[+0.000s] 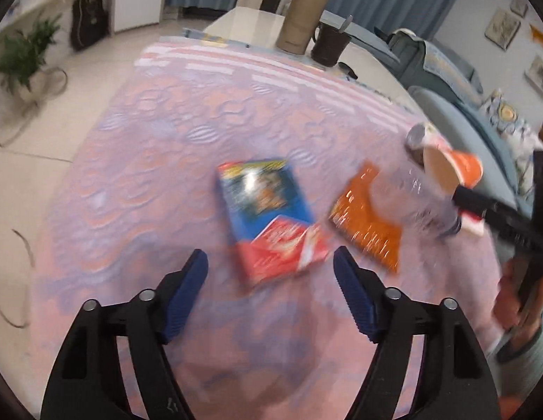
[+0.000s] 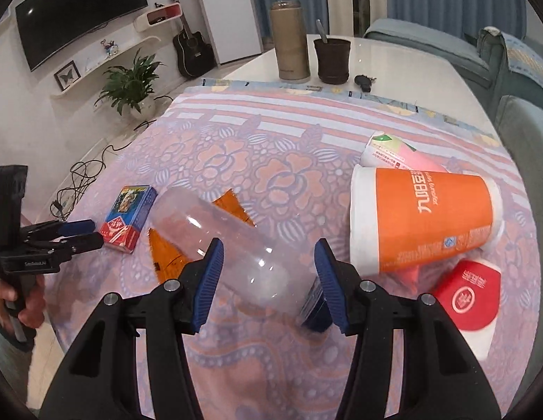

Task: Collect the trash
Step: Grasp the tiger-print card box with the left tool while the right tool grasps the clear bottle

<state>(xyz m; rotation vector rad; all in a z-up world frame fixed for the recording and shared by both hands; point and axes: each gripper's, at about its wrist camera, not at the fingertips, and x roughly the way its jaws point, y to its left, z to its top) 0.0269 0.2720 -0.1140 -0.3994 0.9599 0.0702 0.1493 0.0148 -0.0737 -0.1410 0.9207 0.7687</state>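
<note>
Right hand-held gripper spread wide over a clear plastic bottle lying on the desk

Empty and see-through, the bottle looks light, slick and crushable; mid-body seems the surest hold. Beside it lies an orange paper cup, on its side, contents hidden. Left hand-held gripper is likewise released, above a blue-and-red card box near an orange wrapper.
</note>
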